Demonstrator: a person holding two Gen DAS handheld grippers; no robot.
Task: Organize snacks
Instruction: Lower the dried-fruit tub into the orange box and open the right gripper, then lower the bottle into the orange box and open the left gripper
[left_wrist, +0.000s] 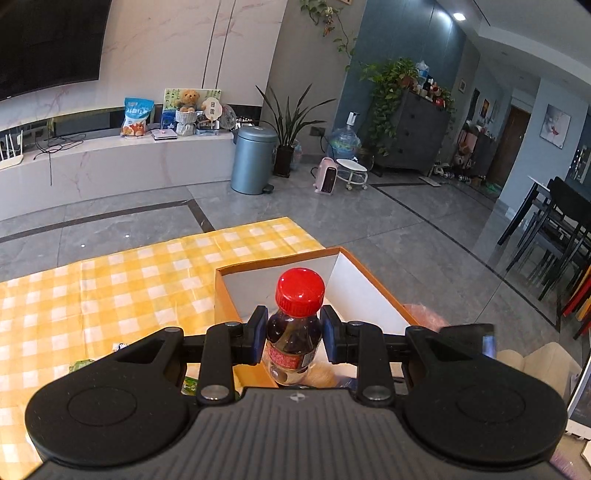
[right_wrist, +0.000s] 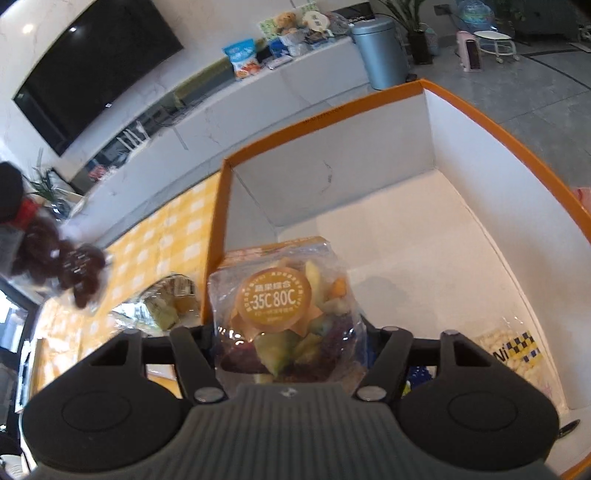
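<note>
Yellow-checked cloth (left_wrist: 110, 280) covers the table, with grey floor tiles and a long white TV bench beyond.

The left gripper (left_wrist: 294, 334) is clamped on one small bottle (left_wrist: 295, 325) of dark drink with a red cap, pads pressing its shoulder from both sides, held up near the near wall of the orange box (left_wrist: 221, 295). The right gripper (right_wrist: 290, 343) has one clear bag of dried fruit and vegetable pieces (right_wrist: 284, 306) between its jaws, which stand fairly wide; the pads are hidden behind the bag, so I cannot tell whether they press it or have let go. That bag sits over the box's near left corner, partly across the orange rim.

Risks, as I judge them: the bag could catch on the rim and tip outward onto the cloth instead of sliding inside, because it overlaps the wall. The bottle is gripped high, close under the cap, so a knock against the box wall could swing it or slip it through the pads. With both hands converging on the same corner, the grippers could bump each other.

Count: one box; one bottle; one fruit bag; one pack with a blue-and-yellow checked label (right_wrist: 513, 350) already lying inside at the right; one wrapped snack (right_wrist: 166, 302) on the cloth beside the box. Something green (left_wrist: 192, 384) shows under the left gripper; too hidden to name.
</note>
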